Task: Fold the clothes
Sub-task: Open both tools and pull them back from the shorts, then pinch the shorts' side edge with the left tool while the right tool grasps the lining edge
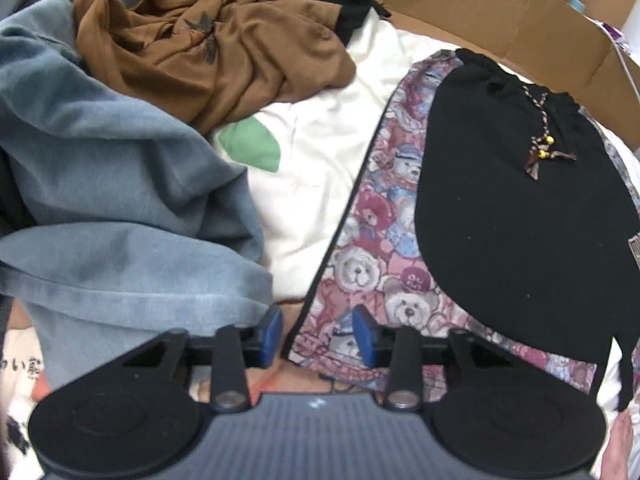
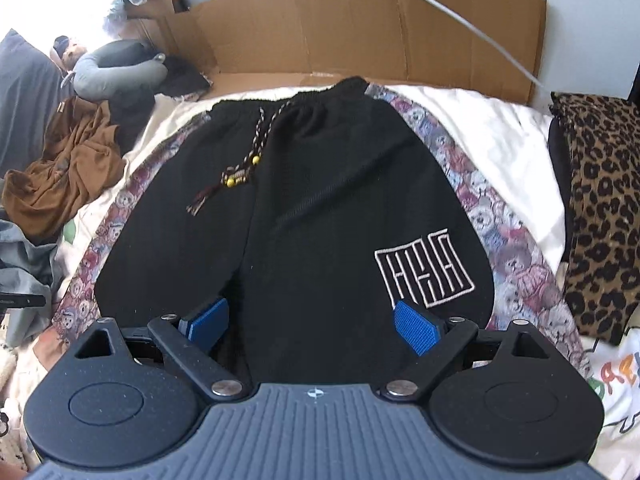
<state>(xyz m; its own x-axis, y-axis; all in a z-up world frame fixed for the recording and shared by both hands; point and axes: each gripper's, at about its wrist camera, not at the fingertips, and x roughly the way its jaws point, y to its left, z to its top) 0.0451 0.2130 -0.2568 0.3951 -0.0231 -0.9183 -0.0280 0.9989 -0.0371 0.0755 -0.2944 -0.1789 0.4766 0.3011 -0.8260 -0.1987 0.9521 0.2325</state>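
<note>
Black shorts (image 2: pixel 320 208) with a beaded drawstring (image 2: pixel 236 178) and a white embroidered logo (image 2: pixel 424 272) lie flat on a teddy-bear print cloth (image 2: pixel 508 248). My right gripper (image 2: pixel 312 324) is open, its blue pads (image 2: pixel 416 330) spread over the near hem of the shorts. In the left wrist view the shorts (image 1: pixel 520 220) lie at the right on the bear print cloth (image 1: pixel 376 248). My left gripper (image 1: pixel 318 334) is open, straddling the cloth's black-trimmed left edge, nothing pinched between its pads (image 1: pixel 366 334).
A crumpled blue-grey garment (image 1: pixel 120 208) and a brown garment (image 1: pixel 208 52) lie left on the white bedding (image 1: pixel 320 160). Cardboard (image 2: pixel 360 28) walls the far side. A leopard-print cloth (image 2: pixel 600 208) lies at the right. A grey neck pillow (image 2: pixel 116 72) sits far left.
</note>
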